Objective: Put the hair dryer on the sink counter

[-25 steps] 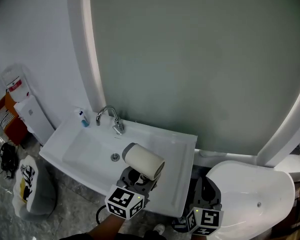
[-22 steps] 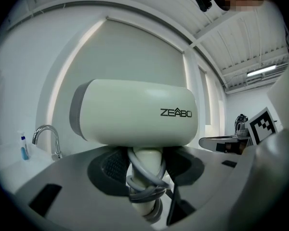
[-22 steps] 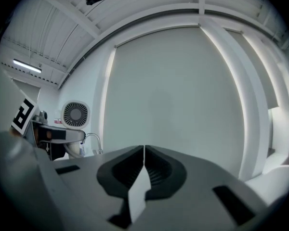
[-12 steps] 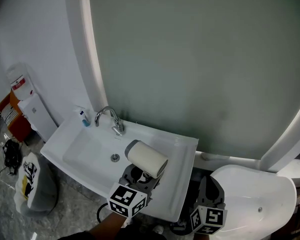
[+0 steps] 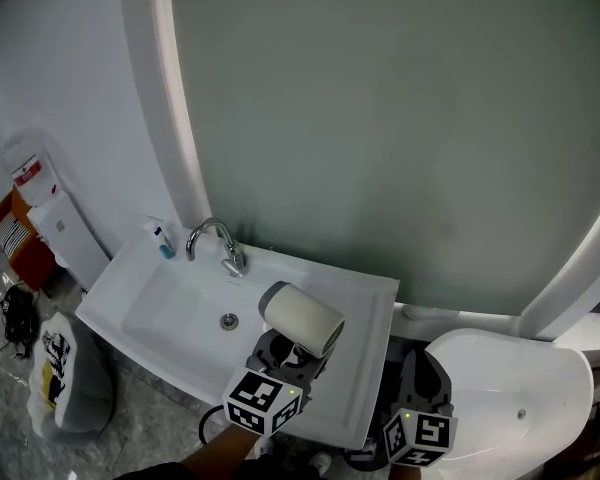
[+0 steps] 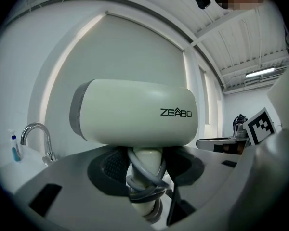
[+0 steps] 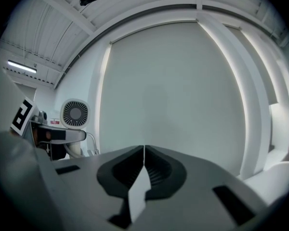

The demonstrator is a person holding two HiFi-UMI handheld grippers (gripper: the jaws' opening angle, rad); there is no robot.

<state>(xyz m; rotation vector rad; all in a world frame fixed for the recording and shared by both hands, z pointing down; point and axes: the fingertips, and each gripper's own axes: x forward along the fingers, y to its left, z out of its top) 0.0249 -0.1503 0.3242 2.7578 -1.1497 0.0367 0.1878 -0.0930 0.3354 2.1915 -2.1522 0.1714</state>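
Head view: hair dryer [image 5: 302,318] covers left tongs [image 6: 145,174] clamped on its handle; right tongs [image 7: 143,165] together.

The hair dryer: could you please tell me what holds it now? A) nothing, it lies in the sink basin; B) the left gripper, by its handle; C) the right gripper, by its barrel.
B: the left gripper clamps the hair dryer by its cord-wrapped handle, while the right gripper is shut and empty.
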